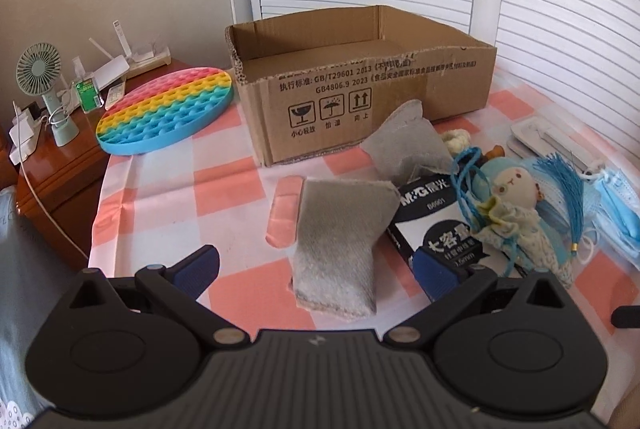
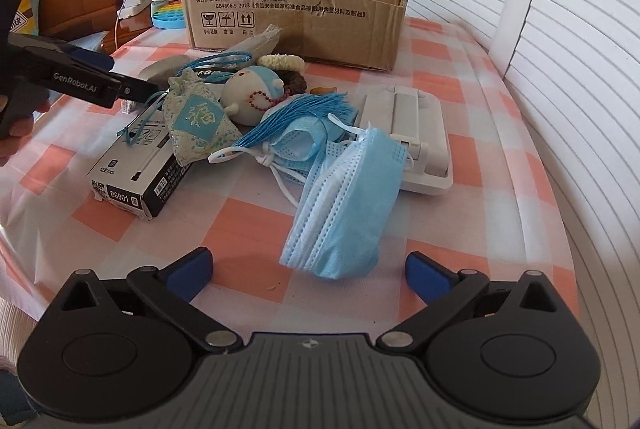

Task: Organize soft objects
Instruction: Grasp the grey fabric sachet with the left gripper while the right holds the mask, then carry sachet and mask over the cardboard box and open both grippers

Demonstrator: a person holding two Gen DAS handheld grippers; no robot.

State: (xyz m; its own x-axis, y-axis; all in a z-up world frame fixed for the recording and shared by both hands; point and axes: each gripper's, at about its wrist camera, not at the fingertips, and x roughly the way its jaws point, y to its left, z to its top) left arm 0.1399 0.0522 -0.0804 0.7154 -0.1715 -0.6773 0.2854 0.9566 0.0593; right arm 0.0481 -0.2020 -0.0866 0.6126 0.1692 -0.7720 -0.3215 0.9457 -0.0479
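A grey felt insole (image 1: 338, 241) lies just ahead of my open left gripper (image 1: 316, 269), between its fingers. A second grey insole (image 1: 404, 145) leans near the open cardboard box (image 1: 360, 97). A small doll with blue hair (image 1: 514, 189) and a patterned sachet (image 2: 198, 121) lie on a black pen box (image 2: 136, 173). A stack of blue face masks (image 2: 344, 205) lies just ahead of my open right gripper (image 2: 308, 269). The left gripper also shows in the right wrist view (image 2: 132, 89), over the insole. The box shows there too (image 2: 296, 17).
A rainbow pop-it disc (image 1: 168, 109) lies left of the box at the table edge. A white plastic stand (image 2: 412, 133) lies right of the masks. A wooden nightstand (image 1: 52, 165) holds a small fan and chargers. White louvred doors stand behind the checked tablecloth (image 2: 480, 189).
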